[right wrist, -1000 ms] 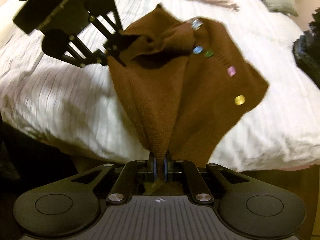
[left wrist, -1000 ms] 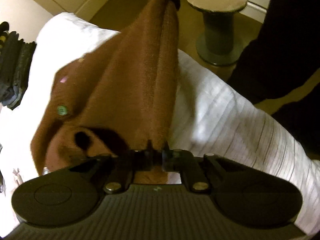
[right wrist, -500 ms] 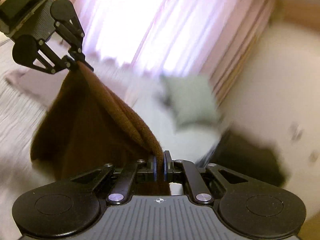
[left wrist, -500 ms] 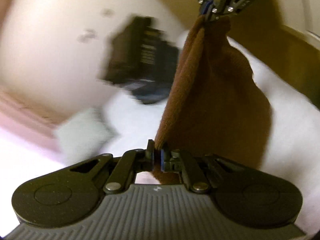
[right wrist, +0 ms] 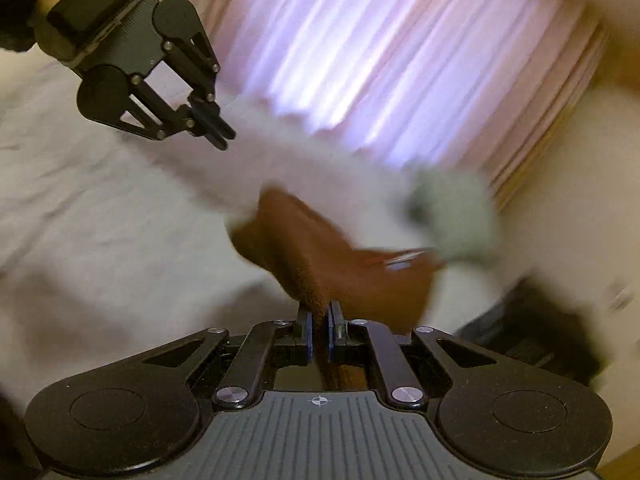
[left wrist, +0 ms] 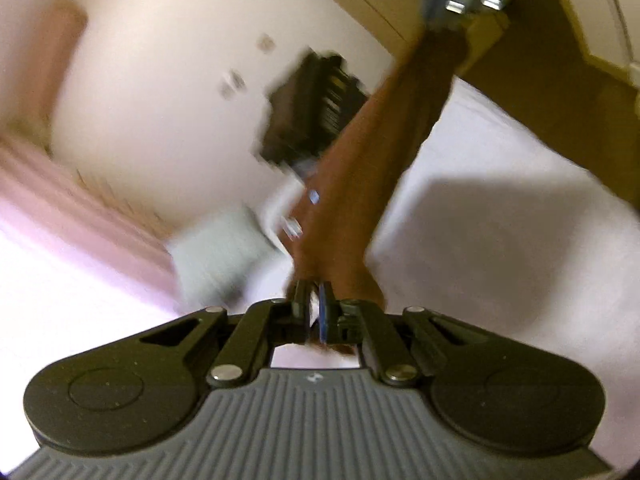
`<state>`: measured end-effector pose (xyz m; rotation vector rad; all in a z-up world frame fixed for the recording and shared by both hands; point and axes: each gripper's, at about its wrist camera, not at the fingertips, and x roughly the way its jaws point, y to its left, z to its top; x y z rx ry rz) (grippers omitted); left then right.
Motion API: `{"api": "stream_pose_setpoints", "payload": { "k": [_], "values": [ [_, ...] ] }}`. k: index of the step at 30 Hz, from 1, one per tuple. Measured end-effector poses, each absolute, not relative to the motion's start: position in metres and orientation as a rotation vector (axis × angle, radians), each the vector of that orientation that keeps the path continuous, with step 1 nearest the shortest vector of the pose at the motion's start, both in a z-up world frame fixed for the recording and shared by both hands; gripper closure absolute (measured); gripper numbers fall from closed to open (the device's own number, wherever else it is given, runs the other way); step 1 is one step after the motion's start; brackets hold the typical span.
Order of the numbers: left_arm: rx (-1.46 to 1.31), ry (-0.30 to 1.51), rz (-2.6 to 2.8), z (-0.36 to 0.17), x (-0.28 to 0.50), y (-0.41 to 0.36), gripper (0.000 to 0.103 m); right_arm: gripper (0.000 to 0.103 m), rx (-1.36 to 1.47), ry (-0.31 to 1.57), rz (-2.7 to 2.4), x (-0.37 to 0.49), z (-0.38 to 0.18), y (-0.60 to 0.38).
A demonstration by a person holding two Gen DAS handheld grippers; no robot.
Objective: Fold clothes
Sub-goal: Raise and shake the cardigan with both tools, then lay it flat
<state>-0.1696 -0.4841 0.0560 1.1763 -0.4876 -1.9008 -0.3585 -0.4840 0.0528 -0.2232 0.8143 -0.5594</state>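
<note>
A brown knit cardigan (right wrist: 332, 256) with coloured buttons (left wrist: 314, 197) hangs in the air over the white bed (right wrist: 100, 220). My right gripper (right wrist: 320, 316) is shut on one edge of it, and the cloth billows forward, blurred. In the left wrist view the right gripper (left wrist: 444, 20) sits at the top, with the cardigan (left wrist: 372, 152) running down from it to my left gripper (left wrist: 315, 300). That gripper's jaws are together, but I cannot tell there whether cloth is pinched. Seen from the right wrist, the left gripper (right wrist: 226, 138) is shut with bare fingertips.
A grey-green pillow (right wrist: 452, 212) lies at the head of the bed (left wrist: 500, 240). A dark pile (left wrist: 316, 108) sits against the wall beyond it. Pink curtains (right wrist: 380, 60) hang behind the bed. Brown wooden furniture (left wrist: 540, 80) stands past its far side.
Both grippers rose and swung round, lifting the cardigan off the bed. Half a second ago the left gripper held a corner; now the right wrist view shows its tips bare and the cloth flung forward.
</note>
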Motion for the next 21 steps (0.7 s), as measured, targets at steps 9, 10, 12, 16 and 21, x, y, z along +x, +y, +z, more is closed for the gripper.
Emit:
{"api": "stream_pose_setpoints", "payload": {
  "k": [9,10,12,16,21],
  "values": [
    [1.366,0.312,-1.807,-0.103,-0.113,-0.349,0.093,0.098,0.072,1.179,-0.36,-0.317,-0.132,-0.401],
    [1.352,0.342,-1.807,-0.106,-0.109,-0.34,0.092,0.098,0.094,1.189,-0.373,-0.322,-0.133,-0.405],
    [1.313,0.37,-1.811,-0.106,-0.114,-0.339,0.083,0.092,0.124,1.203,-0.418,-0.334,-0.13,-0.42],
    [1.227,0.387,-1.822,-0.105,-0.138,-0.358,0.082,0.02,0.154,1.162,-0.548,-0.366,-0.108,-0.464],
    [1.124,0.404,-1.846,-0.102,-0.175,-0.408,0.078,0.02,0.196,1.138,-0.655,-0.402,-0.089,-0.552]
  ]
}}
